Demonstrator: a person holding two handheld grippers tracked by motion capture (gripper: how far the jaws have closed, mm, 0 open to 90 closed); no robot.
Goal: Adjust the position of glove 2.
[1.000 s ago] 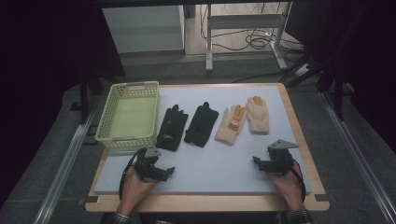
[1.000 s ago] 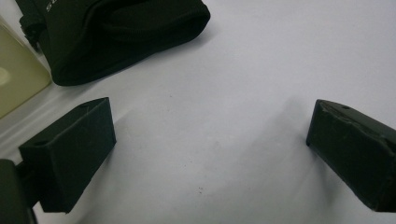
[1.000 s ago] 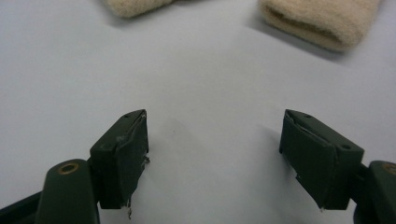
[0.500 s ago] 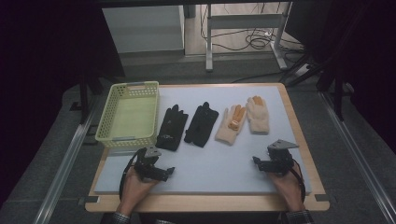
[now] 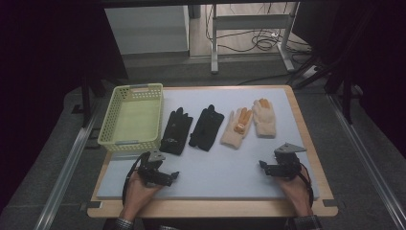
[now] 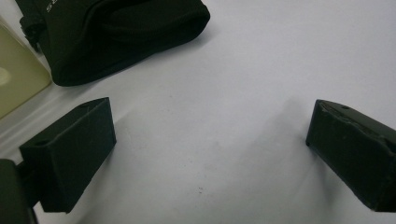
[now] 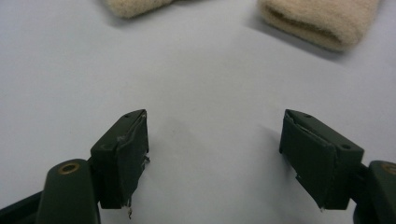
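Perforated pale-yellow plastic basket; two black fabric gloves; two cream knit gloves with orange fingertips; light grey table mat.

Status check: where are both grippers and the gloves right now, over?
Left gripper and right gripper open, empty, low over the mat. Black gloves and cream gloves flat, untouched, beside the basket. Nothing in the way.

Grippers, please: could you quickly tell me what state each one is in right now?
Left gripper: open, holding nothing, over the bare mat near a black glove.
Right gripper: open, holding nothing, short of the cream gloves.
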